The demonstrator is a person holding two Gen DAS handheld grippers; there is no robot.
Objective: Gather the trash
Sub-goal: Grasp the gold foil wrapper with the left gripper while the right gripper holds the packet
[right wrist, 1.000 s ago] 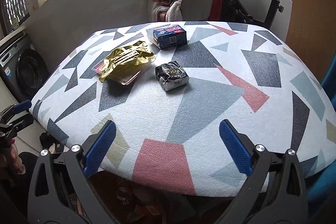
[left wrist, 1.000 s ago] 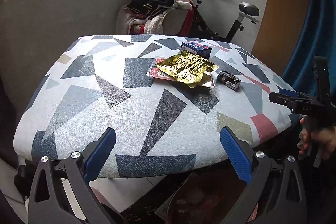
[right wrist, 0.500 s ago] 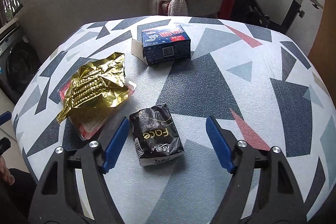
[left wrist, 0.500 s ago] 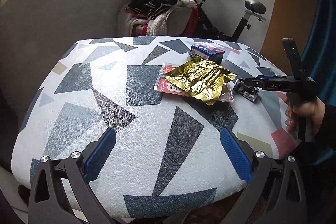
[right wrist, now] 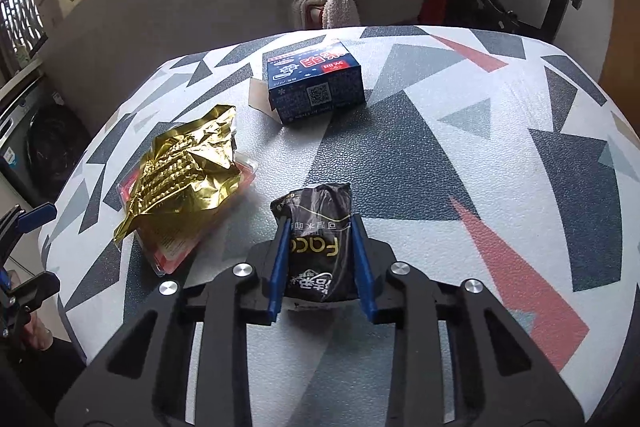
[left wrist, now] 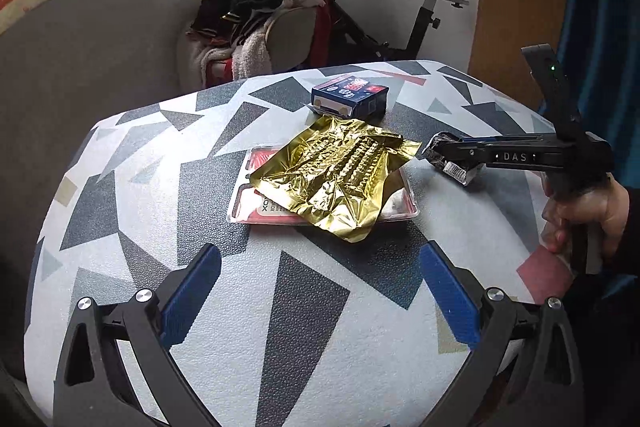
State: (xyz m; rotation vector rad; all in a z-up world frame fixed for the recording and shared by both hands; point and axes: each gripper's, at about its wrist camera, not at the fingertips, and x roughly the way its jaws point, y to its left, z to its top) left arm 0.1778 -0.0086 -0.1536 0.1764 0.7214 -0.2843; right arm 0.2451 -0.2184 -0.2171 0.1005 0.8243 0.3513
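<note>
My right gripper (right wrist: 320, 251) is shut on a black tissue pack (right wrist: 318, 227) that rests on the patterned table (right wrist: 480, 131); the same gripper (left wrist: 440, 151) shows from the side in the left wrist view, its tips around the pack (left wrist: 456, 169). A crumpled gold foil wrapper (left wrist: 336, 171) lies on a red and clear plastic tray (left wrist: 256, 201), left of the pack. A blue carton (left wrist: 350, 99) lies behind them. My left gripper (left wrist: 320, 287) is open and empty over the near part of the table, short of the gold wrapper.
Behind the table stand a chair piled with clothes (left wrist: 256, 27) and an exercise bike (left wrist: 420, 11). A grey wall (left wrist: 100, 47) runs along the left. A washing machine (right wrist: 36, 147) stands at the far left in the right wrist view.
My right gripper has moved forward and shut on the black tissue pack. My left gripper has moved forward over the table towards the gold wrapper and stays open.
</note>
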